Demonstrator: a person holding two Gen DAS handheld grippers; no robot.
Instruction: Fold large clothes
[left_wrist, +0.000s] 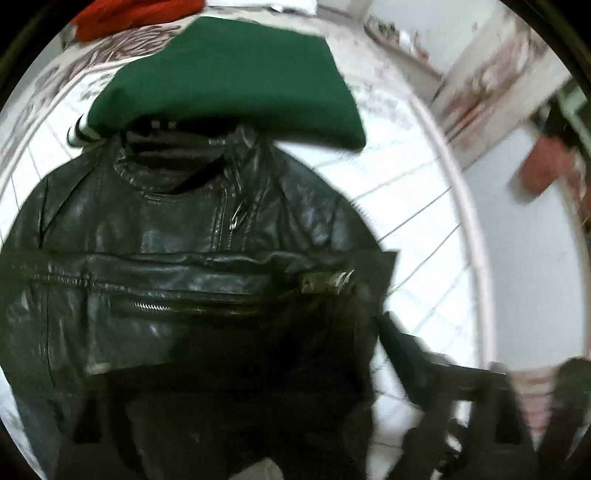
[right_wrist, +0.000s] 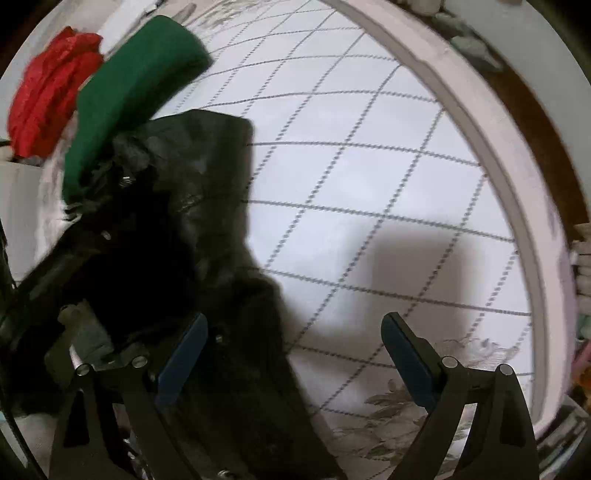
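A black leather jacket (left_wrist: 184, 236) lies front up on the white checked bedspread (left_wrist: 417, 206), its sleeves folded across the chest. Its collar touches a folded green garment (left_wrist: 236, 85). In the left wrist view the left gripper's fingers are lost in dark blur at the bottom, over the jacket's hem; I cannot tell how the jaws stand. The right gripper (right_wrist: 293, 347) is open and empty, its left finger (right_wrist: 184, 354) over the jacket's edge (right_wrist: 207, 221) and its right finger (right_wrist: 406, 354) over bare bedspread (right_wrist: 369, 177).
A crumpled red garment (right_wrist: 51, 92) lies beyond the green garment (right_wrist: 129, 88), at the far side of the bed. The bed's pale border (right_wrist: 491, 140) curves along the right. The other gripper (left_wrist: 480, 413) shows blurred at the lower right of the left wrist view.
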